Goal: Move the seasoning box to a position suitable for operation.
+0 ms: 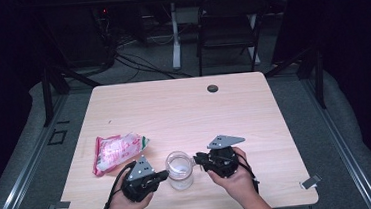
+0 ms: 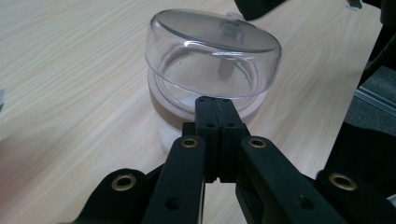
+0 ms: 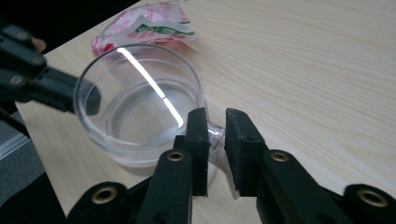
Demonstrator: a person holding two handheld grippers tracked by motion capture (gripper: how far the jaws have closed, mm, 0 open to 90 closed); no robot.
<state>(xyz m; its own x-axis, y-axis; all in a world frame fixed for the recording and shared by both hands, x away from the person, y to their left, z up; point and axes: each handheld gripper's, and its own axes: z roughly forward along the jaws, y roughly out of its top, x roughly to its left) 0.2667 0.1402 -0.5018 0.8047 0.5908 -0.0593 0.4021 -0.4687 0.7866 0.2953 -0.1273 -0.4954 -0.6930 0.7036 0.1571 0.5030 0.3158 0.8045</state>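
Right tool (image 3: 216, 135) astride blurred mug handle (image 3: 215, 134)

Light wood surface (image 1: 184, 109): clear glass mug (image 1: 179, 170) at 6 o'clock, crumpled red-white packet (image 1: 117, 151) around 8, dark round grommet (image 1: 213, 88) up near 12.

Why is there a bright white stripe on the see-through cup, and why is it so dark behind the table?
Right gripper view: the stripe is glare from a light overhead on the clear cup. Left gripper view: a smaller glint on the cup's rim, and the near black fingers look soft. High view: the table is lit, the room behind stays dim.
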